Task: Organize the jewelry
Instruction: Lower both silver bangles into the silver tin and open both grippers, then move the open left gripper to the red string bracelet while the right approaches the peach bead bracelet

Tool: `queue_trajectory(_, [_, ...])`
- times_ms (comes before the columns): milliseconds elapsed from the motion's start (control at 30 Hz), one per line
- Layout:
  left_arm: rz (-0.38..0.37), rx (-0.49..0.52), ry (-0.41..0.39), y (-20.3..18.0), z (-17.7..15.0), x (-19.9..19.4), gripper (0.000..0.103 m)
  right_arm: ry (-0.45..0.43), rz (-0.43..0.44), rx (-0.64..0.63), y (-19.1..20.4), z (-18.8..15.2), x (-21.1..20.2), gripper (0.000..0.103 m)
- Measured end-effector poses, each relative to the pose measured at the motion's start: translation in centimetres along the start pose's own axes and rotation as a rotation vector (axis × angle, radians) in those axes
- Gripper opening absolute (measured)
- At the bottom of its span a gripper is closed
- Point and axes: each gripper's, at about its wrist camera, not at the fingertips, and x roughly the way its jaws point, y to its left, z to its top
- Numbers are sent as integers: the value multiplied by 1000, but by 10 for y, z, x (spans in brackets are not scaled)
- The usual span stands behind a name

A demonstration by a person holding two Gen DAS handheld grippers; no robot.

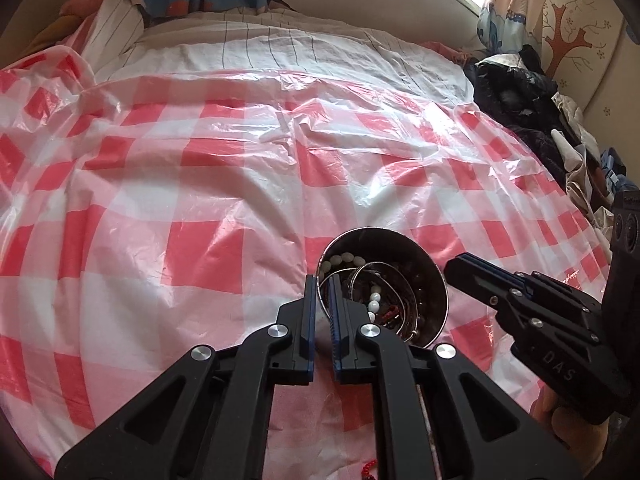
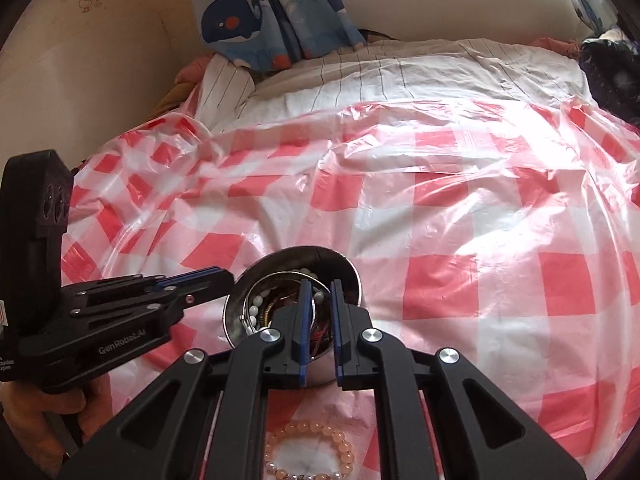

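Jewelry [image 1: 374,304] in metal bowl [image 1: 434,280] on checked sheet [image 1: 200,184].
Left tool [image 1: 322,294] clamps bowl rim; right tool [image 2: 320,300] nearly closed over bowl, grip unclear; bead bracelet [image 2: 310,450] beside.

Jewelry-filled steel bowl [image 2: 348,276] beside a peach bead bracelet [image 2: 310,452]

Two wrist fisheyes, close, angled down, both sharing the metal bowl [image 1: 400,256] on the checkered sheet [image 2: 480,220]
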Motion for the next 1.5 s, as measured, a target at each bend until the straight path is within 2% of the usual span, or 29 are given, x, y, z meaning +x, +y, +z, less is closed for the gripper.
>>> queue_trajectory(200, [22,21,-17,0,-17,-26,7,-46,7,10,-5,-10,-39,12])
queue_trajectory(267, [39,39,-17,-3,-27,-35,8,-51,10,1,-2,-22,-51,22])
queue_trajectory(300, [49,49,-19,-5,-32,-39,10,-50,9,-3,-1,-27,-56,32])
queue_trajectory(467, [99,112,-43,-19,-59,-55,19,-48,25,-9,4,-55,-72,32])
queue_trajectory(567, [124,175,-37,-29,-67,-58,22,-49,54,-14,10,-57,-74,32])
queue_trajectory(700, [165,234,-50,-32,-72,-64,30,-51,48,-54,20,-57,-71,37])
queue_trajectory(867, [205,256,-44,-27,-75,-65,31,-37,59,-40,17,-58,-66,37])
queue_trajectory(1033, [241,320,-46,-35,-79,-65,36,-42,64,-56,20,-58,-68,44])
queue_trajectory(1500, [286,413,-35,-49,-89,-56,40,-25,68,-67,21,-60,-66,53])
